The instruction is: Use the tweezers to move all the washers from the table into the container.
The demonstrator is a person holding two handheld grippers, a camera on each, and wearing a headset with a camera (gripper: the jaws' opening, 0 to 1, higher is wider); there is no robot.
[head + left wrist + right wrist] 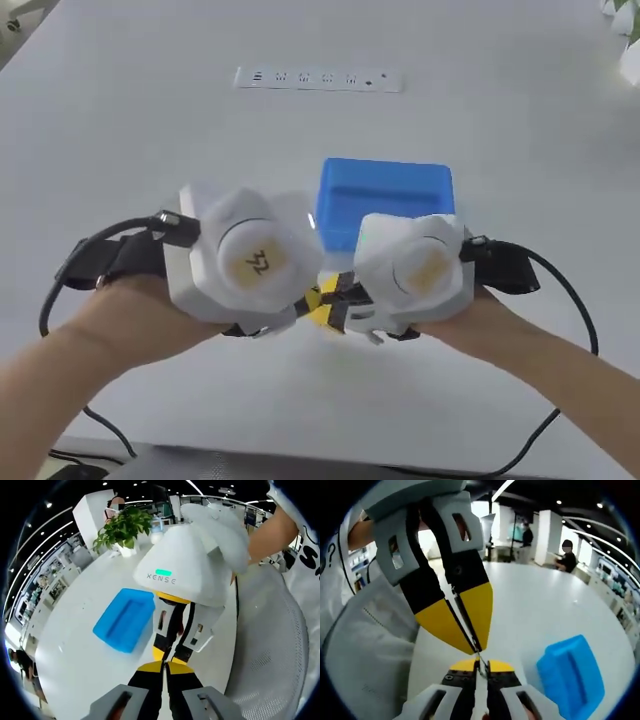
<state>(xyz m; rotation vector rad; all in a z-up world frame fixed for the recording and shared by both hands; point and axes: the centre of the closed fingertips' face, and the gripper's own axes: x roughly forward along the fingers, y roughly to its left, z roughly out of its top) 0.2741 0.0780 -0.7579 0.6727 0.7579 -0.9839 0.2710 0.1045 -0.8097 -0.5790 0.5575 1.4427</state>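
Near the worktop's point(150, 130) near edge, the left gripper point(164, 666) and right gripper point(480, 666) are meeting tip to tip, both sets of fingers clamping, apparently, onto the thin tweezers point(465, 620). One side letting go early could be twisting or dropping them. The container point(385, 190) is sitting just beyond, toward the far edge.

White worktable point(120, 130) – white power strip point(318, 79) flat at its far side. Potted green plant point(122, 527) by the table edge, white pillars point(547, 527) behind – dark ceiling, spot lights point(559, 502), strip lights.
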